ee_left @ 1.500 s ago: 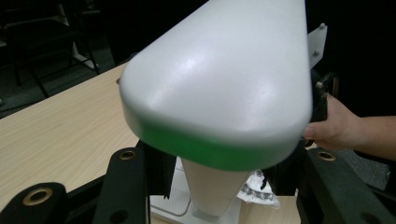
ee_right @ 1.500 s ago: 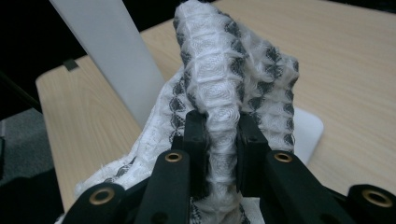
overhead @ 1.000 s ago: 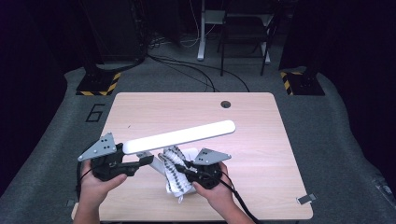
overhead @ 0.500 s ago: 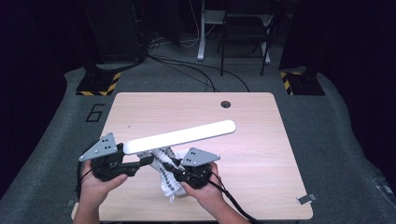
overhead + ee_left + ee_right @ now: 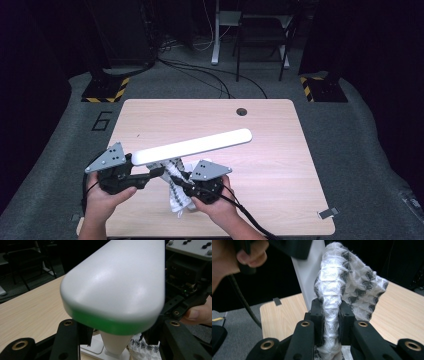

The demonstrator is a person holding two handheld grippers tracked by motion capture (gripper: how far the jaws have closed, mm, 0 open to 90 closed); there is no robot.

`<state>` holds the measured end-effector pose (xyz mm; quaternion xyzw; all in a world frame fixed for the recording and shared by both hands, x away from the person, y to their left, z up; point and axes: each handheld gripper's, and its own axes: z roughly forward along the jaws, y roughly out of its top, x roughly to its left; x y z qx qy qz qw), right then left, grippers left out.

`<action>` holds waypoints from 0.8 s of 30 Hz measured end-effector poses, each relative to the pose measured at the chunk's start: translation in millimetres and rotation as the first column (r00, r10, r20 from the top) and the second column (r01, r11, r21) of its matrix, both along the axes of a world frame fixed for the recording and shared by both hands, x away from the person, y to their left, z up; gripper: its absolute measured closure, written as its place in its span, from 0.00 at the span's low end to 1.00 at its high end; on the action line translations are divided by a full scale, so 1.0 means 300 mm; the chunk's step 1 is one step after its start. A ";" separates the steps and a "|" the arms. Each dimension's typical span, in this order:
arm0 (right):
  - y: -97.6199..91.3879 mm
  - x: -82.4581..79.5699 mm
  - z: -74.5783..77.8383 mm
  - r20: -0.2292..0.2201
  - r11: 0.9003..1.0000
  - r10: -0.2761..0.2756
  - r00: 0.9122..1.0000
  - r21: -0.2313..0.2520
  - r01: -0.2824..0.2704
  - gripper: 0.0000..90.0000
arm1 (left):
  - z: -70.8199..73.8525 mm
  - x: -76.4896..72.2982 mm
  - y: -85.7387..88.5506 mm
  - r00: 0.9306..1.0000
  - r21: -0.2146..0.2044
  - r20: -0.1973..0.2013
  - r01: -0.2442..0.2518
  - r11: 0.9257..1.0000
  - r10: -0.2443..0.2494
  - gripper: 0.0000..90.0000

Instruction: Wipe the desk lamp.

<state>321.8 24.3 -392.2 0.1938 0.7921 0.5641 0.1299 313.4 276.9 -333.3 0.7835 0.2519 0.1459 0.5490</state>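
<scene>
Black right tool (image 5: 329, 322) clamped on cloth (image 5: 342, 285)

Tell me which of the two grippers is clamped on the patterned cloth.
The right gripper: its jaws pinch the white-and-grey cloth. The left gripper holds the lamp's white stem instead.

A white lamp head (image 5: 115, 285) with a green underside looms above the wooden table (image 5: 30, 307).

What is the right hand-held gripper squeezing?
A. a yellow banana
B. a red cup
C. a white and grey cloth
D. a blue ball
C: in the right gripper view, the right hand-held gripper has its black jaws pressed on a bunched white cloth with a grey pattern.
</scene>
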 end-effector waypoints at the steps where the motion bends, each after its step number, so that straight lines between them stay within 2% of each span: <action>1: -0.002 -0.001 -0.008 -0.021 1.000 -0.004 1.000 -0.011 0.004 0.87 | -0.001 0.000 -0.001 1.000 -0.002 0.001 0.000 1.000 0.000 0.58; 5: -0.011 0.008 -0.035 -0.021 0.999 -0.003 1.000 -0.035 0.002 0.87 | 0.000 0.000 -0.002 1.000 0.000 0.002 0.000 1.000 0.000 0.58; 14: -0.032 0.023 -0.125 -0.105 0.996 -0.041 0.994 -0.083 0.032 0.87 | -0.001 0.000 -0.003 1.000 -0.004 0.002 -0.001 1.000 0.001 0.59; 17: -0.040 0.031 -0.156 -0.107 0.993 -0.057 0.993 -0.104 0.045 0.87 | 0.000 -0.001 -0.003 1.000 0.000 0.000 0.000 1.000 0.000 0.59; 24: -0.054 0.049 -0.221 -0.151 0.986 -0.079 0.985 -0.156 0.055 0.87 | -0.001 -0.001 -0.005 1.000 -0.003 0.003 0.000 1.000 0.000 0.58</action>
